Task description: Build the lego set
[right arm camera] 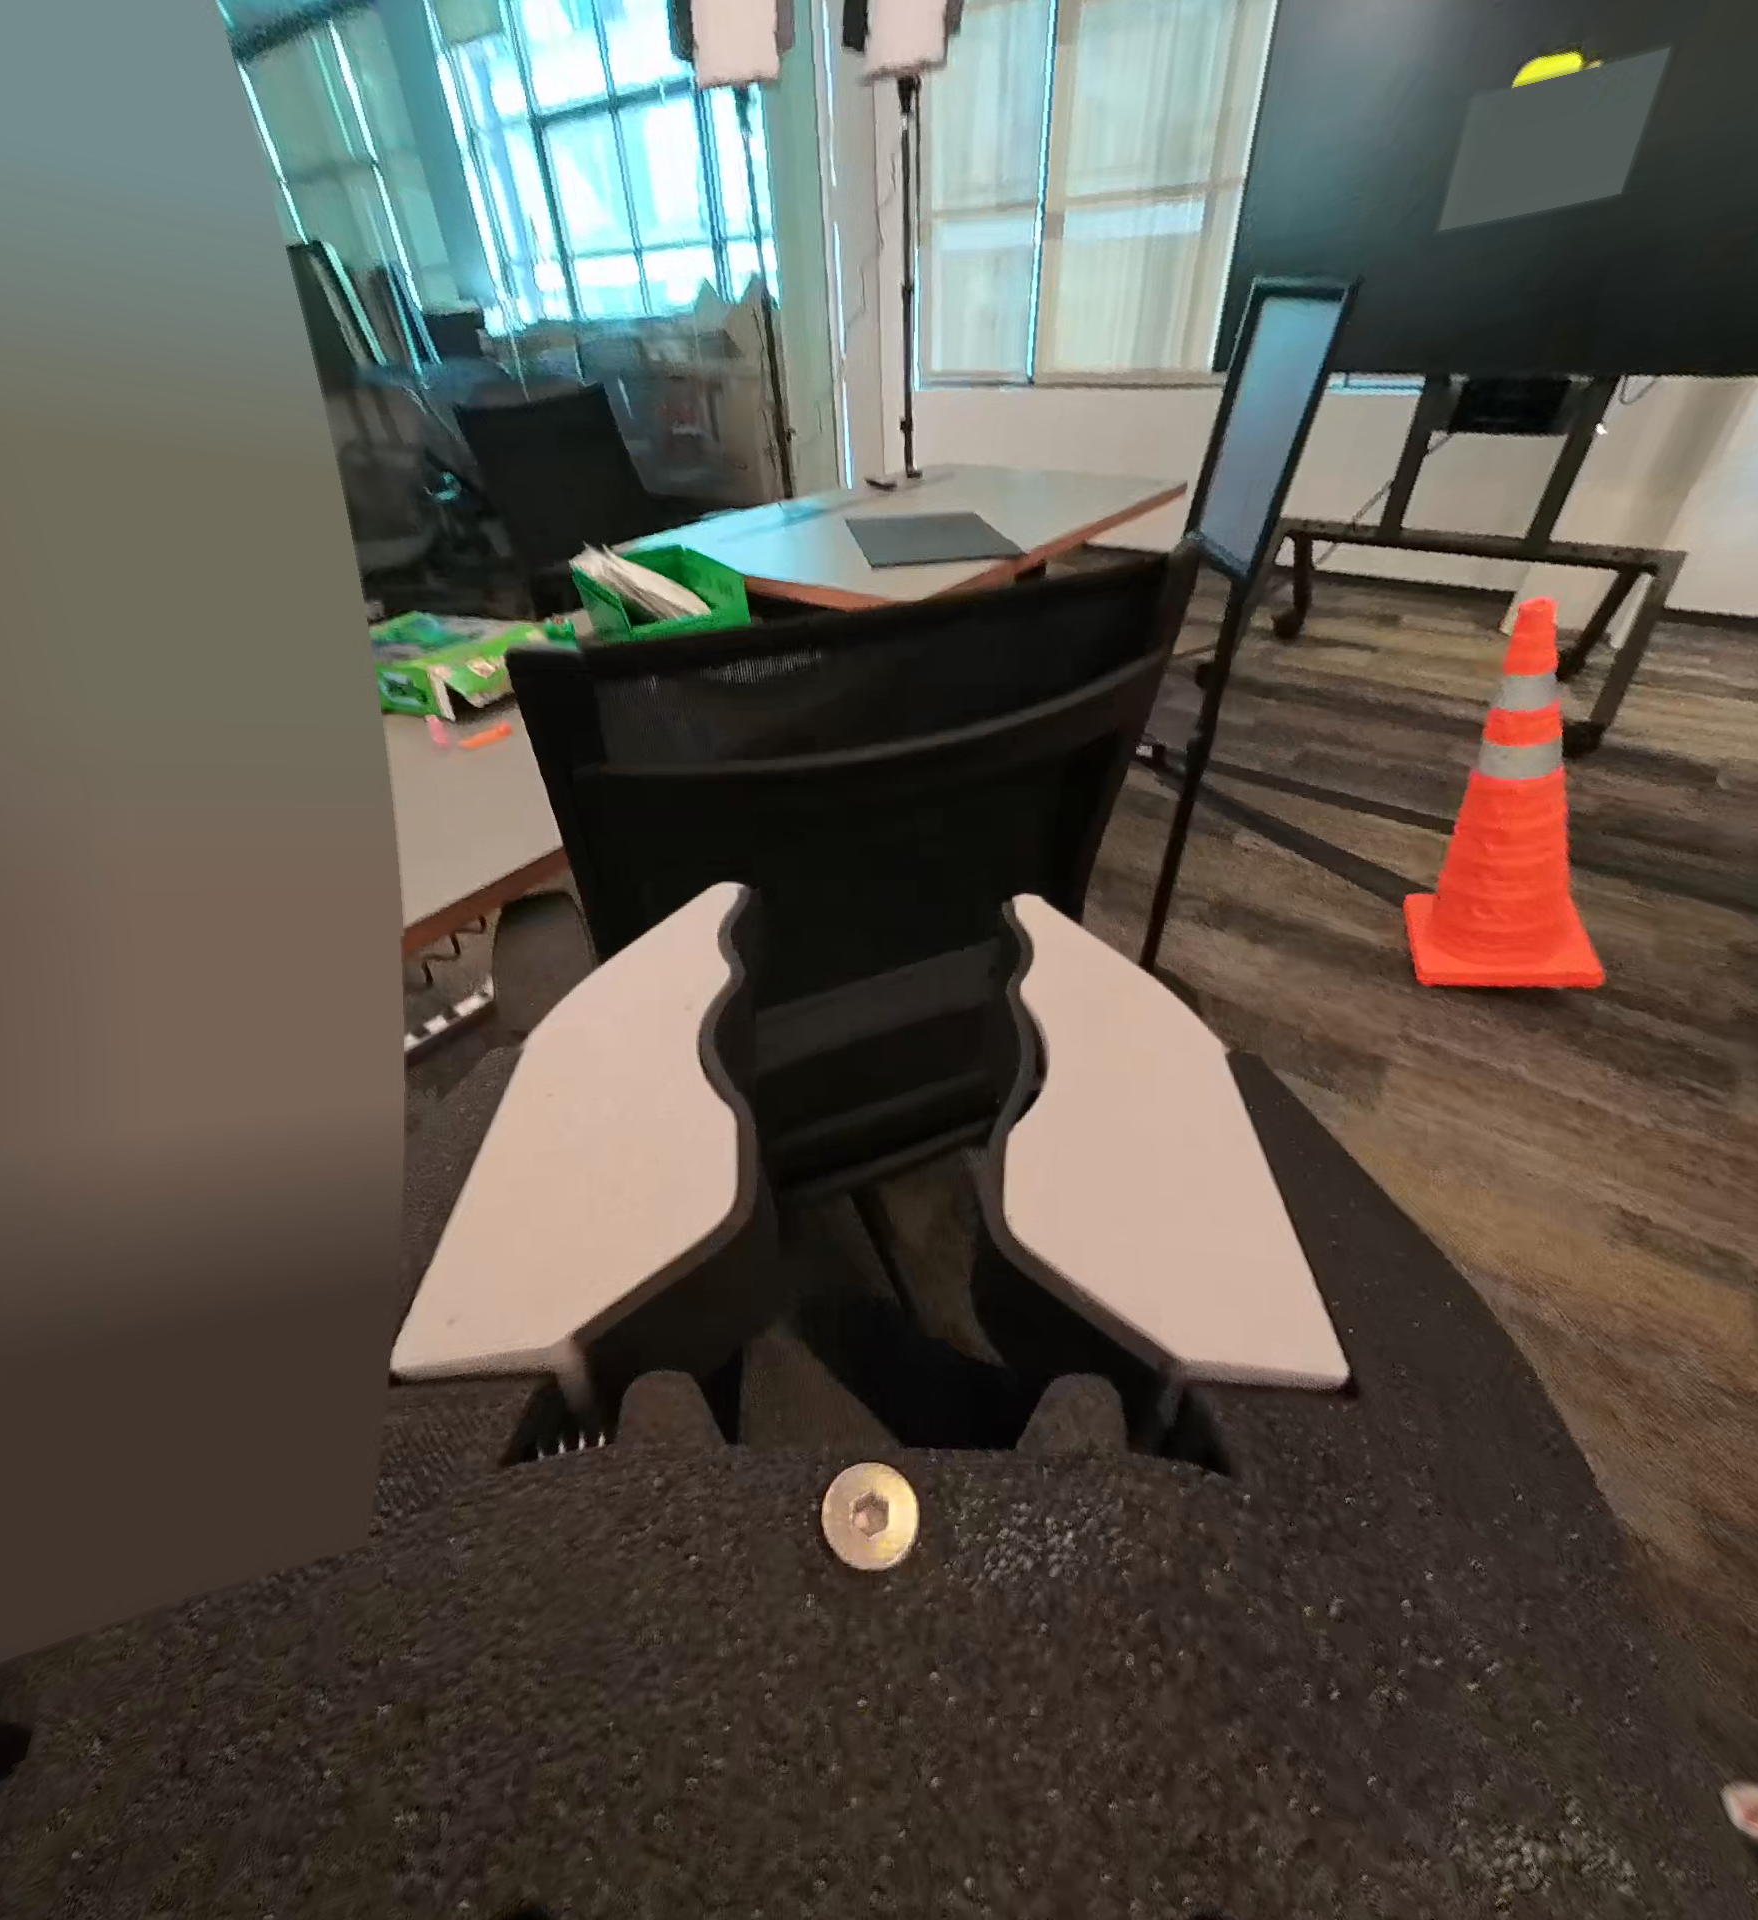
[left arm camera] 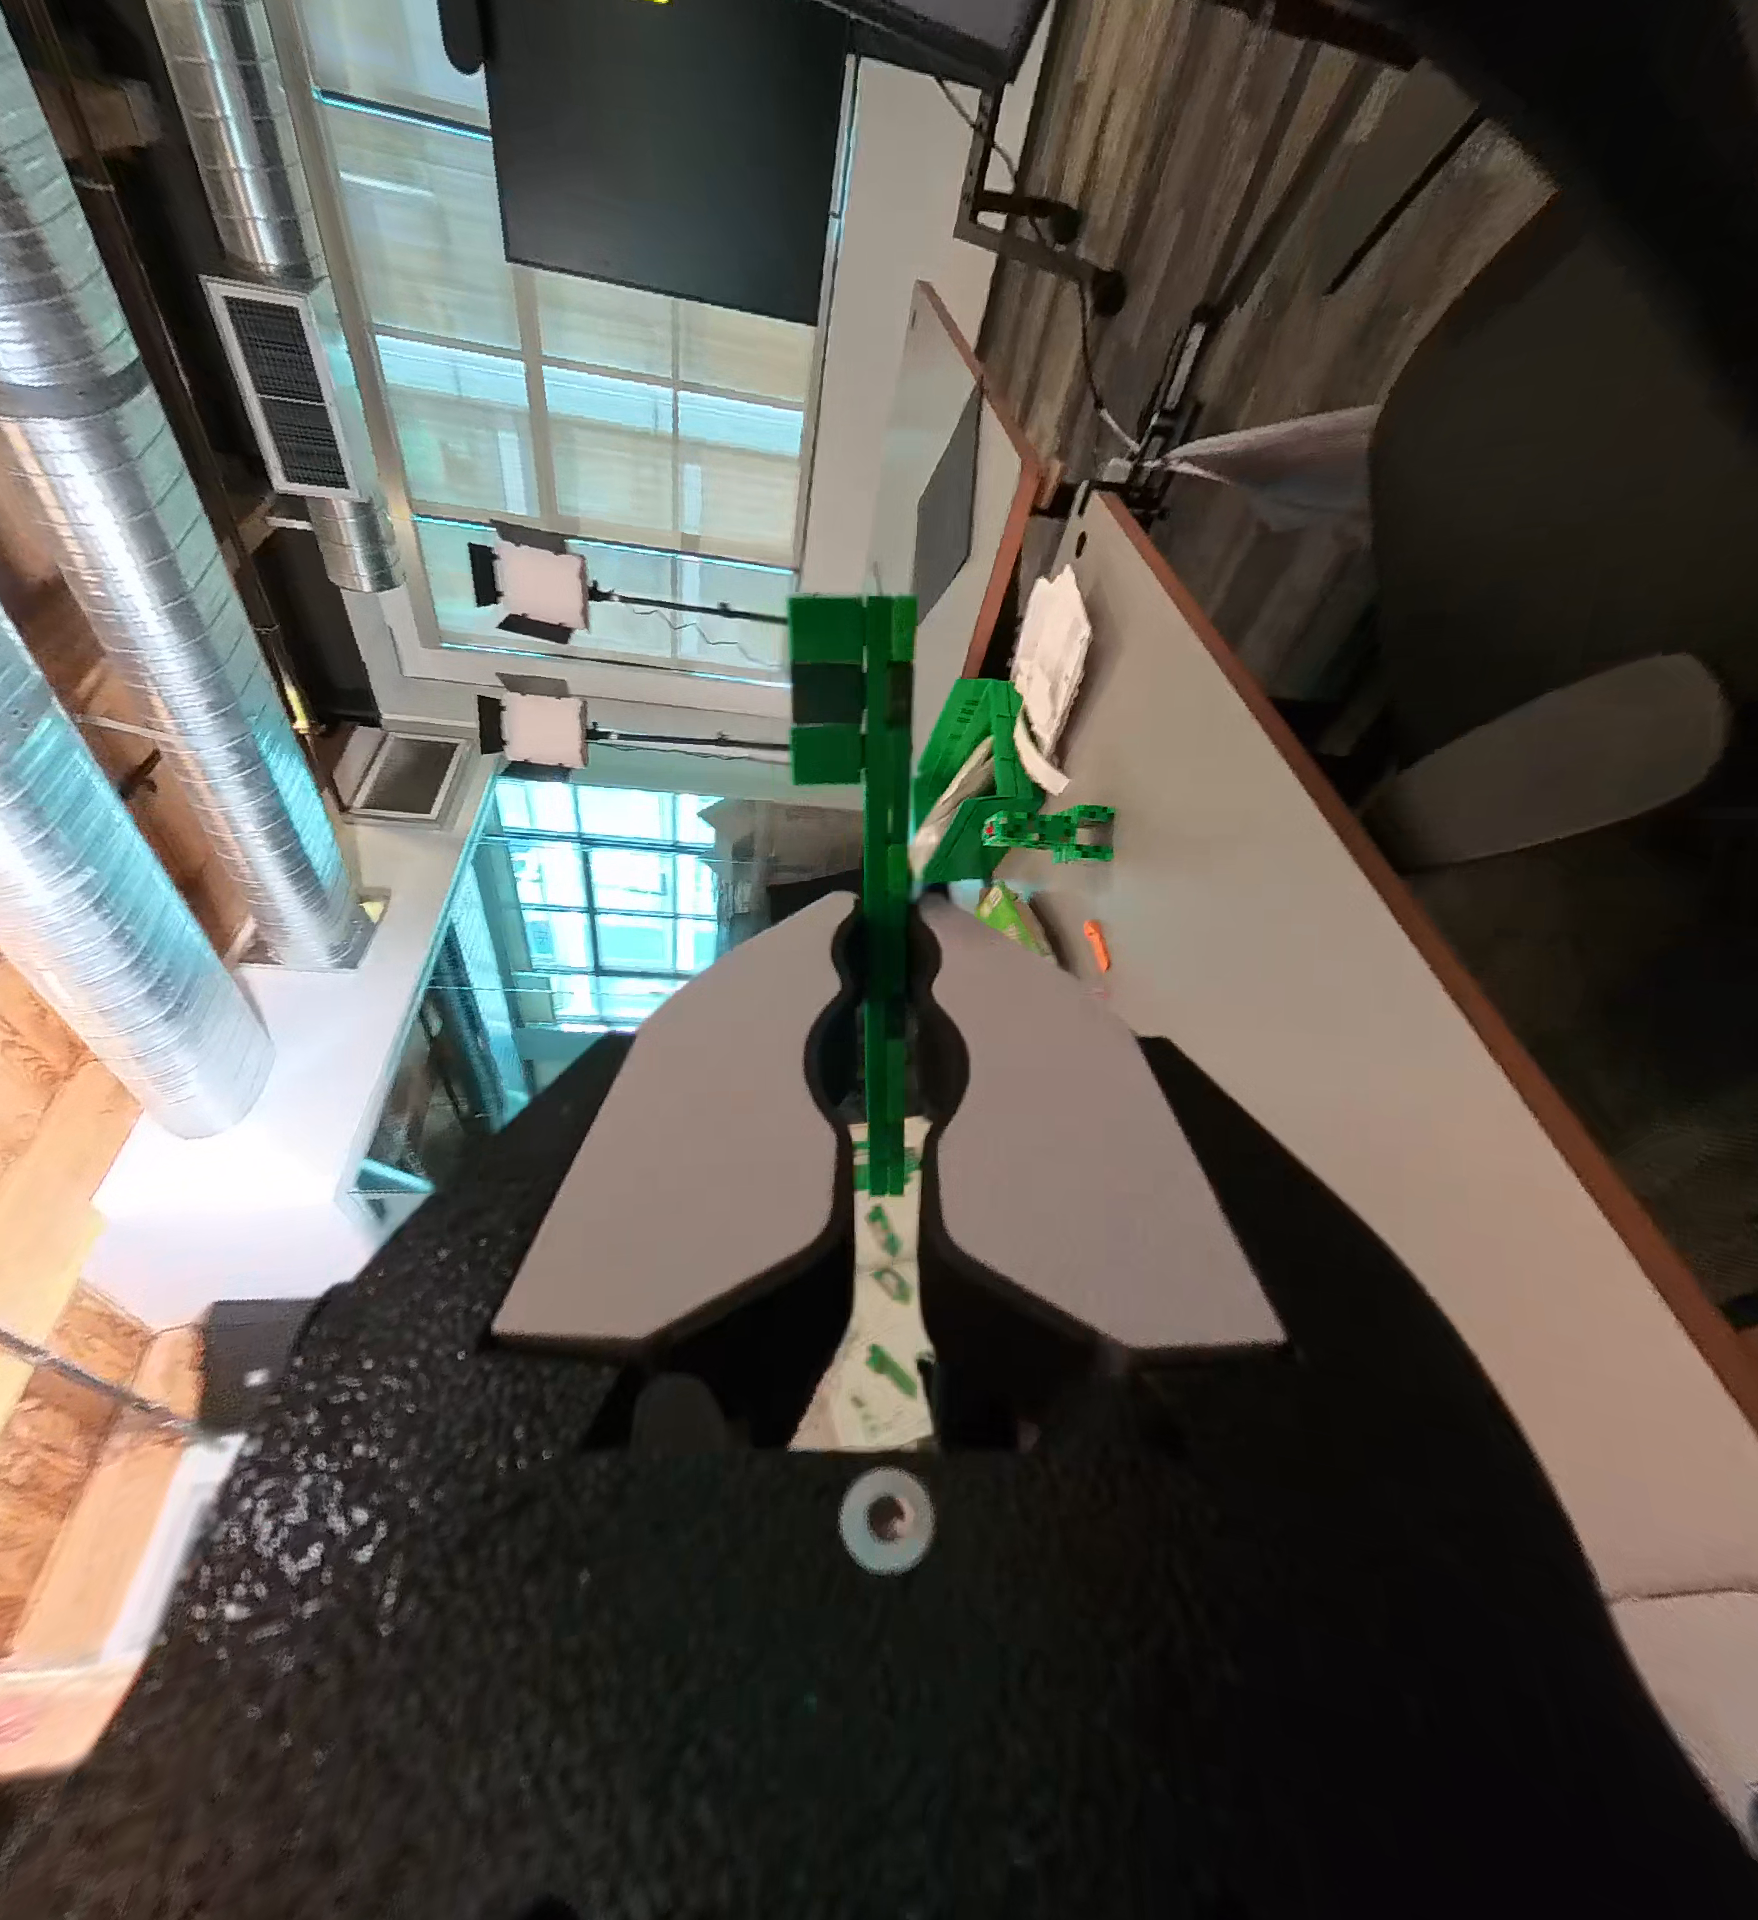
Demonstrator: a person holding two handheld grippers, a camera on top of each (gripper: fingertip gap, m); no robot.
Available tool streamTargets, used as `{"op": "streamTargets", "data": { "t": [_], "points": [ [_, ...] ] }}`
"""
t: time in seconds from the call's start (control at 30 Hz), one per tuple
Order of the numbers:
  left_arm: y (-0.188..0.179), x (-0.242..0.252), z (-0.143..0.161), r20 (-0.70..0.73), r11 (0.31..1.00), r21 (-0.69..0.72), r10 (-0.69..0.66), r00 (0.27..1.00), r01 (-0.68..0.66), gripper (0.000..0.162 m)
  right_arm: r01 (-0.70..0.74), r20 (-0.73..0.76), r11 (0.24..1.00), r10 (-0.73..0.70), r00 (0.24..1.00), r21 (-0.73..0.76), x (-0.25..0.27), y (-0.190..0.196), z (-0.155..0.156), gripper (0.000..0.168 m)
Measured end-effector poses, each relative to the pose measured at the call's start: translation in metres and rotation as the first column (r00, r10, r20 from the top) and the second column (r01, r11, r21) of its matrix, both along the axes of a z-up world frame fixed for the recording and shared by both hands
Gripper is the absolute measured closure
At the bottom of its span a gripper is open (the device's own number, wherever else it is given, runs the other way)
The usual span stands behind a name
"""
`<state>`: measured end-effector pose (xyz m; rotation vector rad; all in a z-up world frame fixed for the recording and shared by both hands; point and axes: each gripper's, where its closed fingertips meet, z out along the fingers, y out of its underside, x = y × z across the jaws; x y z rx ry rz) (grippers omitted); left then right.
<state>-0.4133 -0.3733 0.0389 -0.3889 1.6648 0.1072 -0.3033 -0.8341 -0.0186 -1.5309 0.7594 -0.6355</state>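
My left gripper (left arm camera: 885, 925) is shut on a flat green lego assembly (left arm camera: 880, 790), seen edge-on, with green and dark blocks stacked on its far end. The left view is rolled sideways, so the grey table (left arm camera: 1270, 1039) runs up the right side. On that table stand a green lego box (left arm camera: 974, 769) and a small green lego figure (left arm camera: 1057, 831). My right gripper (right arm camera: 875, 914) is open and empty, held off the table and facing the back of a black mesh chair (right arm camera: 854, 748). The green box (right arm camera: 667, 592) also shows in the right wrist view.
White paper bags (left arm camera: 1051, 655) and an orange piece (left arm camera: 1095, 945) lie on the table. Green packaging (right arm camera: 439, 665) and orange and pink pieces (right arm camera: 485, 736) lie on the table left of the chair. An orange traffic cone (right arm camera: 1509, 831) stands on the floor at the right.
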Motion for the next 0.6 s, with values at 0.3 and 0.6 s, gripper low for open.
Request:
{"op": "streamTargets", "data": {
  "t": [0.3,0.6],
  "points": [
    [0.008,-0.001,-0.034,-0.058,0.999,-0.018,-0.047,0.997,0.046,0.157,0.079,-0.086,0.997,-0.08,0.993,-0.024,-0.038,-0.014,-0.045,0.125],
    [0.012,-0.01,-0.032,-0.054,0.999,-0.024,-0.044,0.998,0.043,0.157,0.092,-0.127,0.996,-0.092,0.988,-0.005,-0.057,-0.015,-0.05,0.124]
  ]
}}
